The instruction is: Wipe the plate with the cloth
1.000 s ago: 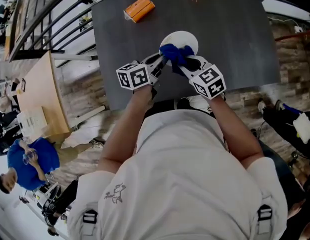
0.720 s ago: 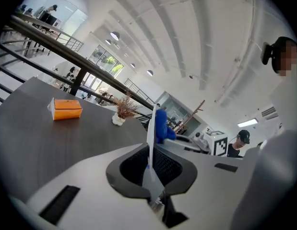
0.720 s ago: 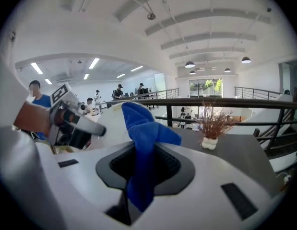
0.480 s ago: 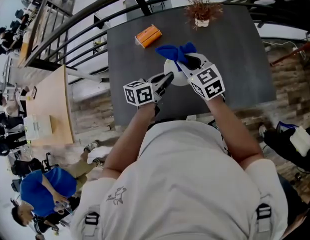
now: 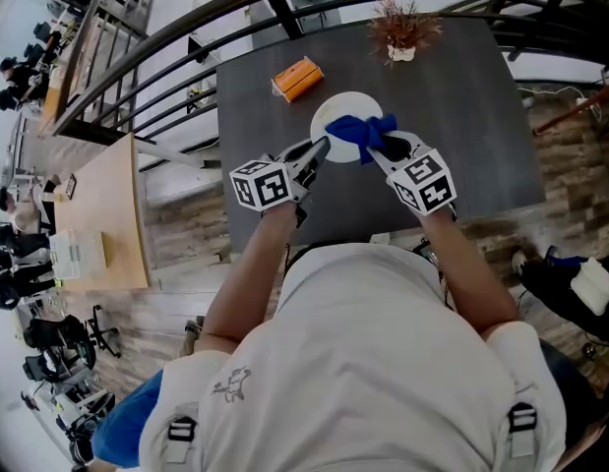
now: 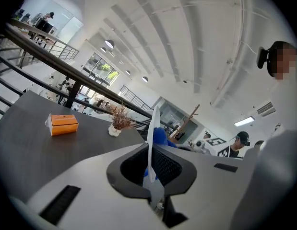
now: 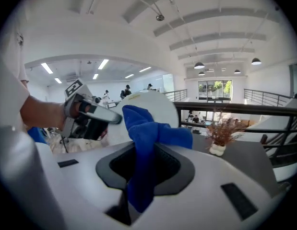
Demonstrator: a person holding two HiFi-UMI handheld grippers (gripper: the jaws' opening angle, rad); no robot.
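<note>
The left gripper's (image 5: 322, 147) jaws are closing on the plate's (image 5: 339, 114) rim and hold it tilted above the table's (image 5: 461, 116) middle. The right gripper's (image 5: 385, 151) jaws are clamped on the cloth (image 5: 363, 131), which is bunched in front of the plate's face.

An orange box (image 5: 297, 78) lies on the dark table (image 5: 471, 116); a potted dried plant (image 5: 402, 29) stands apart from it.
</note>
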